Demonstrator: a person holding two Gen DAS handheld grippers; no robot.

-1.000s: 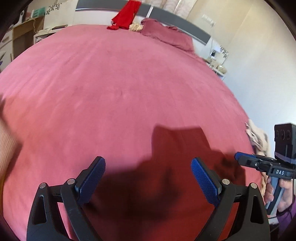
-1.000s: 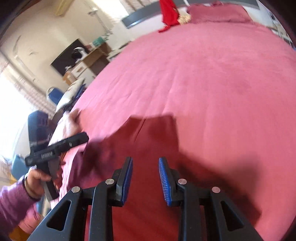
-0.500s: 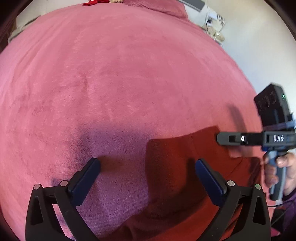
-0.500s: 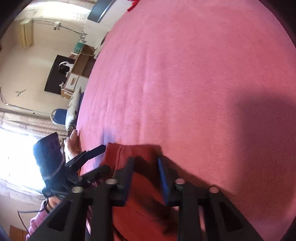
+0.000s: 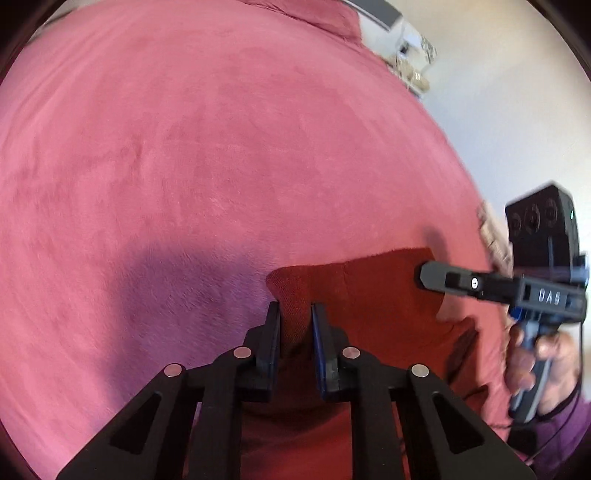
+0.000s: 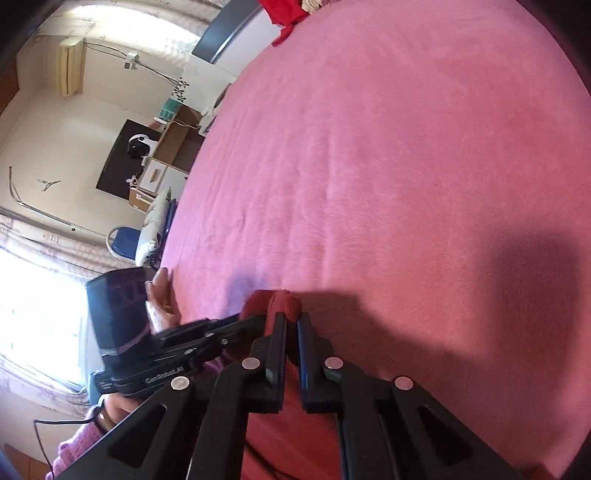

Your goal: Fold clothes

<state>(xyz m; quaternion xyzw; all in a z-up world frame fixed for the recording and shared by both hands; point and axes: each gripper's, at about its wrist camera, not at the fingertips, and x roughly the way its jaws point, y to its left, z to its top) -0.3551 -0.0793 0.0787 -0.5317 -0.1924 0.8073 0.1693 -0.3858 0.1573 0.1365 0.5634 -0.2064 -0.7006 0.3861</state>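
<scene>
A dark red garment (image 5: 373, 295) lies on the near part of the pink bed (image 5: 221, 155). In the left wrist view my left gripper (image 5: 295, 308) is shut on the garment's far left corner, with cloth bunched between its blue pads. My right gripper (image 5: 424, 275) reaches in from the right, its tip on the far right corner. In the right wrist view the right gripper (image 6: 292, 317) is shut on a fold of the red garment (image 6: 284, 301), which pokes up between its fingers. The left gripper (image 6: 184, 347) lies close on its left, and its fingertips are hidden there.
A pink pillow (image 5: 325, 14) lies at the head of the bed, with a nightstand (image 5: 410, 62) by the wall. Beige cloth (image 5: 493, 236) sits at the bed's right edge. A bright red garment (image 6: 288, 11) hangs at the headboard. A desk (image 6: 173, 147) and a blue chair (image 6: 123, 243) stand left of the bed.
Both grippers came down onto the dark red garment. The left one went from wide open to shut on its left corner; the right one closed on the right corner.
</scene>
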